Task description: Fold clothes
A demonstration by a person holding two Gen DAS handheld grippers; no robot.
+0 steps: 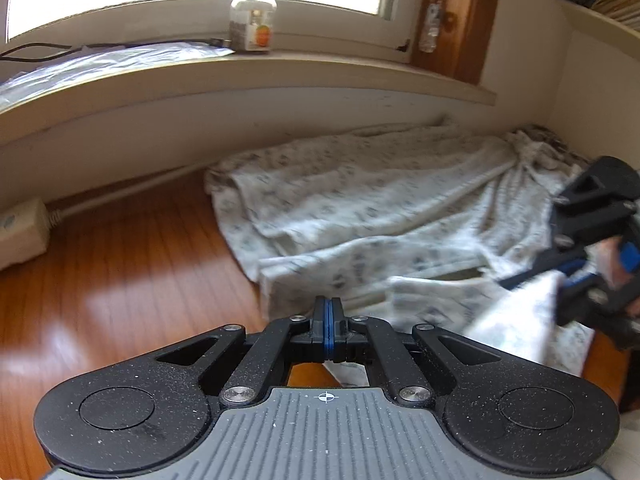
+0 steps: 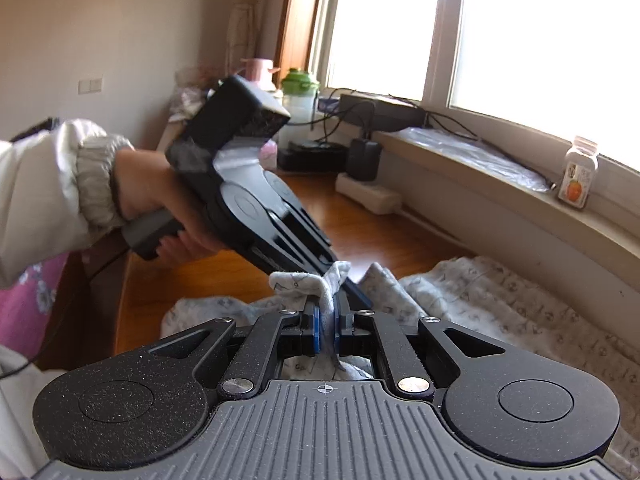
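My right gripper fingers pinch patterned garment bunch; my left gripper fingers closed, empty, over wooden floor.

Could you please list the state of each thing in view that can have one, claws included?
Left claw: shut, nothing visibly between its pads.
Right claw: shut on a bunched edge of the garment.
Patterned garment: unfolded, rumpled, spread on the wooden floor by the wall.
Jar: upright on the windowsill; whether it is capped I cannot tell.
Power strip: on the floor, adapter plugged in.
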